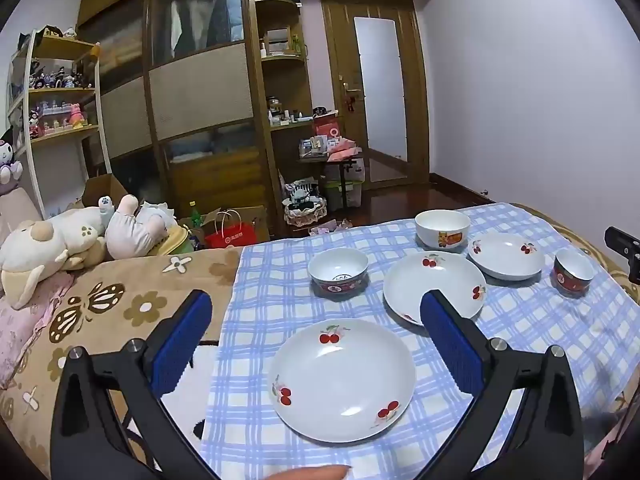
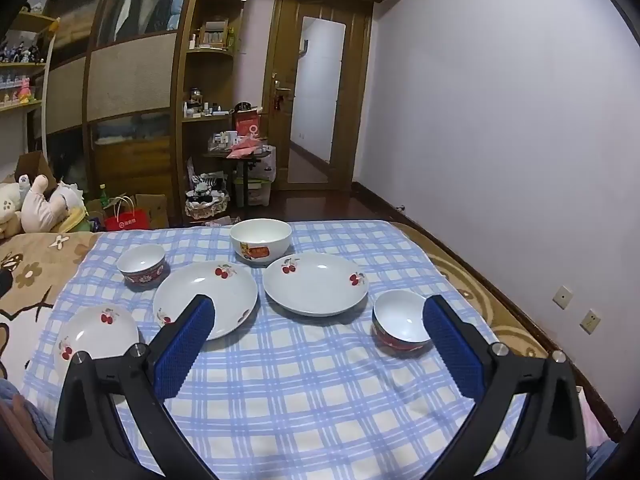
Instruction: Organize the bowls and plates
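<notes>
Left tool (image 1: 316,314) hovers with its blue-padded fingers spread wide apart, gripping nothing. Directly below and between its fingers lies the near cherry plate (image 1: 341,378), flat on the blue checked cloth (image 1: 272,300) that covers the bed. Ahead of the tool's right finger, partly hidden by it, lies the middle cherry plate (image 1: 430,284). Ahead and between the fingers stands the red-patterned bowl (image 1: 338,271), upright. Farther ahead and to the right stand the large white bowl (image 1: 442,228), the far cherry plate (image 1: 506,255), and the small red bowl (image 1: 573,271). All six pieces sit apart from one another, though the middle and far plates lie just beside each other.

Right tool (image 2: 319,316) also has its fingers spread wide and grips nothing. The small red bowl (image 2: 401,326) sits just beside the inner face of its right finger. The middle cherry plate (image 2: 216,292) lies ahead of its left finger, partly behind the fingertip. The far cherry plate (image 2: 316,283) lies ahead between the fingers, with the large white bowl (image 2: 261,241) beyond it.

Plush toys (image 1: 60,240) lie to the left on the bed.
</notes>
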`<act>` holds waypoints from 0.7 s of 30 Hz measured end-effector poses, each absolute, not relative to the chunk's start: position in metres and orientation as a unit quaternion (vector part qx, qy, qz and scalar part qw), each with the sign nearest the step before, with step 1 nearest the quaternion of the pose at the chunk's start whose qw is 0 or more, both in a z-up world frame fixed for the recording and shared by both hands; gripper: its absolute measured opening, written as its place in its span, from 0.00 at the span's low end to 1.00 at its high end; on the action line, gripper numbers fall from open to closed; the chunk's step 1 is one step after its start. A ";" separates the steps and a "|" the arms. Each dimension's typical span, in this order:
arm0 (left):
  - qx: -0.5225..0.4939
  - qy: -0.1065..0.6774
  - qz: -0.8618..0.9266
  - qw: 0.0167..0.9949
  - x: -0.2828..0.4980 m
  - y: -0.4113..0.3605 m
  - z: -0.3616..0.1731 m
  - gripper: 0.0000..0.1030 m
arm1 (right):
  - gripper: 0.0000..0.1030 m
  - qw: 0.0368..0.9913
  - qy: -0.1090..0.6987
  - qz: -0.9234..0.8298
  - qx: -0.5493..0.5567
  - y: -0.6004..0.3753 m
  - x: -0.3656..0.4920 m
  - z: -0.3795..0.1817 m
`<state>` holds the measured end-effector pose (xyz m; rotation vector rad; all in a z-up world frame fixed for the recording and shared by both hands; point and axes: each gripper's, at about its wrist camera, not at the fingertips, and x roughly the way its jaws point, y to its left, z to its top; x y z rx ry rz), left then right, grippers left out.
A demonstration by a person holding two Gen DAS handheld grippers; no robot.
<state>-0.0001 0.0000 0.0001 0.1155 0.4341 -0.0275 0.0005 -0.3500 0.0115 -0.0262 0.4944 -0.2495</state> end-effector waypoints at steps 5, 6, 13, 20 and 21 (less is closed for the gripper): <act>0.056 0.215 -0.012 0.975 0.000 0.000 0.000 0.99 | 1.00 0.957 0.259 -0.127 -0.027 -0.350 -0.001 0.012; 0.057 0.213 -0.010 0.975 0.000 -0.001 0.000 0.99 | 1.00 0.957 0.258 -0.126 -0.026 -0.350 0.000 0.012; 0.055 0.207 0.005 0.977 -0.001 0.000 0.007 0.99 | 1.00 0.960 0.251 -0.120 -0.023 -0.345 0.003 0.017; 0.048 0.205 0.011 0.978 -0.002 0.003 0.003 0.99 | 1.00 0.960 0.249 -0.122 -0.022 -0.342 0.001 0.015; 0.047 0.204 0.010 0.978 -0.003 0.005 0.003 0.99 | 1.00 0.960 0.249 -0.122 -0.022 -0.342 0.001 0.015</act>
